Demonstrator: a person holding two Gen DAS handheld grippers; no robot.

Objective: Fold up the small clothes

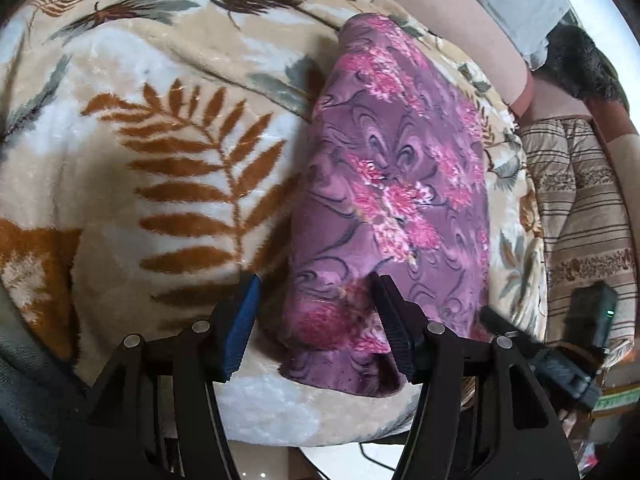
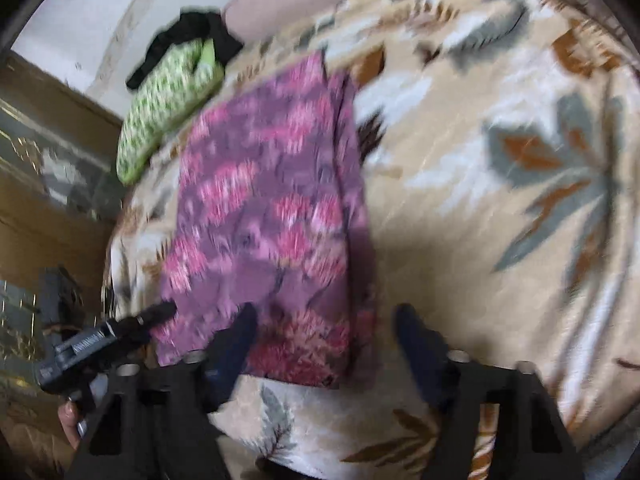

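The purple floral garment [image 1: 396,200] lay on the leaf-print fleece blanket [image 1: 160,160], already doubled into a long narrow strip w/ a layered edge showing along its far side in the right wrist view [image 2: 272,216]. Judging by that shape, at least one lengthwise fold was done; the strip looked too long to count as finished, so prob. a crosswise fold or two was left.

Left gripper [image 1: 316,296] sat at the near end of the strip, jaws spread wide, nothing between them — the inner finger overlapped the cloth's near corner in the view, but whether it touched the fabric I couldn't tell. Right gripper [image 2: 326,322] was also at the near end, approx. over the strip's right edge, jaws apart and empty; that view was motion-blurred, so contact w/ the cloth couldn't be judged either.

Other items: a green patterned garment [image 2: 168,108] bunched near the blanket's far corner w/ a black garment [image 2: 192,40] just behind it. Both looked unfolded, so more pieces likely remained. A striped quilt [image 1: 580,208] lay beside the blanket.
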